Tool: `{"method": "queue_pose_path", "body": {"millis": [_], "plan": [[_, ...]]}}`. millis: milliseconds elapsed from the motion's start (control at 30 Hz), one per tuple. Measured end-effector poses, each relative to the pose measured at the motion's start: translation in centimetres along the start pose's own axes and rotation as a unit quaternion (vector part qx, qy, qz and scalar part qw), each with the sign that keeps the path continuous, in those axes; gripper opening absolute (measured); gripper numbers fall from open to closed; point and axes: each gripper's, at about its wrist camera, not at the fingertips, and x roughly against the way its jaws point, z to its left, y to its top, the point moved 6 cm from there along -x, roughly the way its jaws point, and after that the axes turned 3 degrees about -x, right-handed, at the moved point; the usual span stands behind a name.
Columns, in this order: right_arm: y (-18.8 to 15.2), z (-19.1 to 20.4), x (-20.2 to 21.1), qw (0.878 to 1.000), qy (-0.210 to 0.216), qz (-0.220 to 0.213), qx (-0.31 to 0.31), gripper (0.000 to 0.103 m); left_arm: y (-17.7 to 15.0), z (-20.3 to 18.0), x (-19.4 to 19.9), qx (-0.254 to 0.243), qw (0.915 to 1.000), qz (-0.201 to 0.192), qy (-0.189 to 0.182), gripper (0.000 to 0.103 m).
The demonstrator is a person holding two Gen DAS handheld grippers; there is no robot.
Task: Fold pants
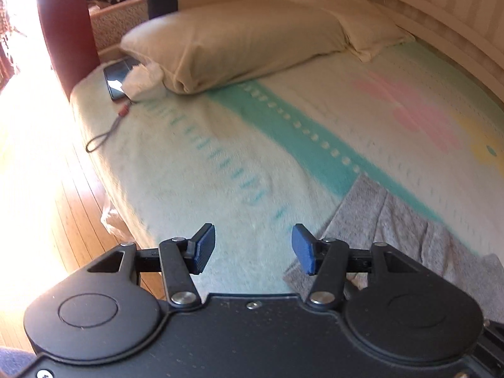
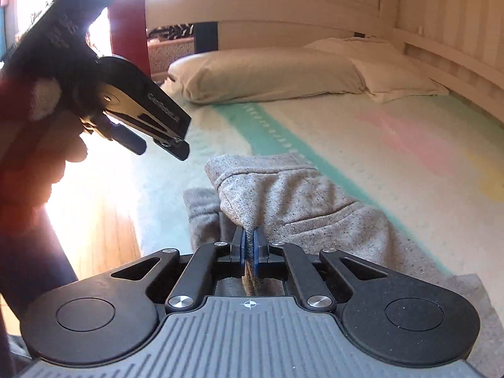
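Observation:
The grey pants [image 2: 302,198] lie on the bed blanket [image 2: 393,157], with one part folded over another. My right gripper [image 2: 249,249] is shut on a pinch of the grey fabric and lifts it slightly. My left gripper [image 1: 253,249] is open and empty, held above the blanket with the pants [image 1: 403,220] at its lower right. In the right wrist view the left gripper [image 2: 157,145] hangs in the air at the upper left, above and left of the pants, in the person's hand.
Two pillows [image 1: 239,41] lie at the head of the bed. A phone [image 1: 118,75], a crumpled tissue [image 1: 143,80] and a cord [image 1: 107,132] sit near the left edge. Wooden floor [image 1: 47,189] lies left of the bed. A wall runs along the right.

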Motion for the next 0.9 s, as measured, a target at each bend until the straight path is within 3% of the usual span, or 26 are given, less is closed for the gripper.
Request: {"method": "queue_pose_path", "body": {"millis": [67, 167, 233, 333, 467, 700, 900], "plan": [[-1.0, 0.9, -1.0, 1.000, 0.005, 0.025, 0.015, 0.005, 0.4, -0.3, 0.2, -0.004, 0.9998, -0.015, 0.007, 0.060], [-3.4, 1.6, -3.3, 0.997, -0.008, 0.059, 0.055, 0.005, 0.7, -1.8, 0.1, -0.026, 0.9994, -0.016, -0.017, 0.060], [-4.0, 2.1, -3.5, 0.996, -0.008, 0.058, 0.071, 0.006, 0.8, -3.2, -0.2, -0.057, 0.9978, -0.008, -0.034, 0.060], [-3.5, 2.3, -2.4, 0.996, -0.001, 0.042, 0.079, 0.009, 0.8, -6.9, -0.3, -0.133, 0.9895, 0.016, -0.054, 0.061], [-2.3, 0.7, 0.3, 0.998, 0.009, 0.035, 0.051, 0.012, 1.7, -12.1, 0.2, -0.217, 0.9736, 0.015, -0.070, 0.061], [-2.7, -7.9, 6.1, 0.996, -0.031, 0.062, -0.048, 0.013, 2.8, -18.1, -1.0, -0.264, 0.9573, 0.008, -0.117, 0.062], [-3.2, -19.0, 8.4, 0.976, -0.100, 0.045, -0.187, 0.016, -3.3, -17.2, -5.5, -0.261, 0.9480, 0.130, -0.129, 0.061]]}}
